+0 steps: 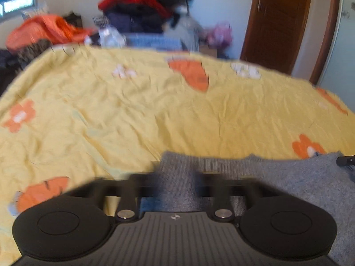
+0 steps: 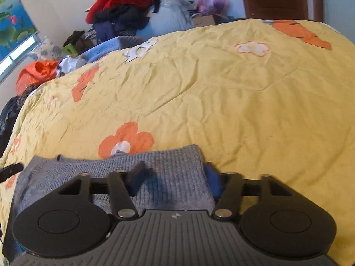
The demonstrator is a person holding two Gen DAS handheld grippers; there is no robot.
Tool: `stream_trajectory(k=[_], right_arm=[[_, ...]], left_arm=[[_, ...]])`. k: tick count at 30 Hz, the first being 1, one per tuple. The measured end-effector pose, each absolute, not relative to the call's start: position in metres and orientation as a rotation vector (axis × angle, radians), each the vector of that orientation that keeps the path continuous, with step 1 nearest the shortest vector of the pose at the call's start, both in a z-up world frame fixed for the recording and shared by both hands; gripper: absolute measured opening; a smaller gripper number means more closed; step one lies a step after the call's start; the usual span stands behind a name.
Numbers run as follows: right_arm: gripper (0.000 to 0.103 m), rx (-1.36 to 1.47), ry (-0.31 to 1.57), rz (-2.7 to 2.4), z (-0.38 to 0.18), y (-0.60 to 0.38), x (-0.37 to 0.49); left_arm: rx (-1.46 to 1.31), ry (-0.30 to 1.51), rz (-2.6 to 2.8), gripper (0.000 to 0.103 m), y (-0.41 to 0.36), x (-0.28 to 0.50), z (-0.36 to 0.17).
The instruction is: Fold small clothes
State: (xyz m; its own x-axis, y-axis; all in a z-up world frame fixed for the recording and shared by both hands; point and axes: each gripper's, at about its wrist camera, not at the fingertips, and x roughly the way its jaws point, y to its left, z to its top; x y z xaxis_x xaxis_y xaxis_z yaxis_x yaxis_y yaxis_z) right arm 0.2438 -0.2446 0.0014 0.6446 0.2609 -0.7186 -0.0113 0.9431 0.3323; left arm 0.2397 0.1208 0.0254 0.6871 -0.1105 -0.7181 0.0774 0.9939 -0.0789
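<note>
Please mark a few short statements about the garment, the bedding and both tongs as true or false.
1. The garment between the tongs is a grey knit. True.
2. It lies on a plain white sheet. False: the bedspread is yellow with orange and white flowers.
3. The right tongs are spread wide over the knit. True: one finger rests on the fabric, the other sits past its right edge.
4. The left tongs are sharply in focus. False: that view is motion-blurred, so their state cannot be told.
5. A pile of clothes sits beyond the bed. True.
6. Something blue shows at the knit's right edge. True.
</note>
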Motion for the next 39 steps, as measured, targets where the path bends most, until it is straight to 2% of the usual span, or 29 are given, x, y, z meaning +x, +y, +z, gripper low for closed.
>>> stream_trajectory(k=[1, 8, 10, 12, 13, 14, 16, 18, 20, 21, 25, 28, 35, 36, 38, 39], right_arm=[[0.017, 0.292, 0.863, 0.165, 0.000, -0.241, 0.245], [0.014, 0.348, 0.739, 0.134, 0.013, -0.257, 0.232], [0.014, 0.340, 0.781, 0.126, 0.004, -0.257, 0.238], [0.018, 0.288, 0.786, 0.120, -0.001, -0.248, 0.238], [0.024, 0.287, 0.784, 0.116, 0.000, -0.246, 0.237], [0.043, 0.293, 0.786, 0.103, 0.002, -0.246, 0.236], [0.063, 0.294, 0.769, 0.086, 0.011, -0.245, 0.229], [0.063, 0.268, 0.677, 0.074, 0.027, -0.240, 0.214], [0.064, 0.270, 0.627, 0.087, 0.042, -0.233, 0.203], [0.065, 0.274, 0.623, 0.106, 0.046, -0.227, 0.200], [0.067, 0.148, 0.643, 0.162, 0.035, -0.190, 0.203], [0.067, 0.139, 0.722, 0.110, 0.008, -0.187, 0.216], [0.071, 0.144, 0.644, 0.119, -0.009, -0.196, 0.208], [0.072, 0.140, 0.649, 0.115, -0.009, -0.196, 0.211], [0.077, 0.099, 0.670, 0.112, -0.008, -0.190, 0.215], [0.077, 0.067, 0.687, 0.092, -0.005, -0.184, 0.214]], left_arm=[[-0.032, 0.831, -0.091, 0.002, 0.120, 0.247, 0.019], [0.026, 0.785, -0.008, 0.000, 0.124, 0.251, 0.022], [0.025, 0.802, 0.031, 0.000, 0.129, 0.252, 0.016], [0.030, 0.786, 0.047, 0.001, 0.132, 0.243, 0.017], [0.032, 0.775, 0.053, 0.001, 0.134, 0.237, 0.020], [0.030, 0.760, 0.066, 0.002, 0.134, 0.230, 0.025], [0.006, 0.717, 0.046, 0.002, 0.136, 0.218, 0.038], [-0.017, 0.689, 0.000, 0.007, 0.134, 0.213, 0.049], [-0.030, 0.716, -0.042, 0.029, 0.125, 0.218, 0.051], [-0.029, 0.726, -0.056, 0.032, 0.119, 0.222, 0.047], [-0.024, 0.803, -0.093, 0.033, 0.097, 0.237, 0.019], [0.025, 0.751, -0.066, 0.038, 0.091, 0.234, 0.005], [0.047, 0.705, -0.047, 0.045, 0.097, 0.245, 0.000], [0.073, 0.704, -0.023, 0.046, 0.093, 0.246, 0.001], [0.138, 0.706, 0.049, 0.055, 0.084, 0.241, 0.006], [0.149, 0.696, 0.088, 0.053, 0.082, 0.232, 0.012]])
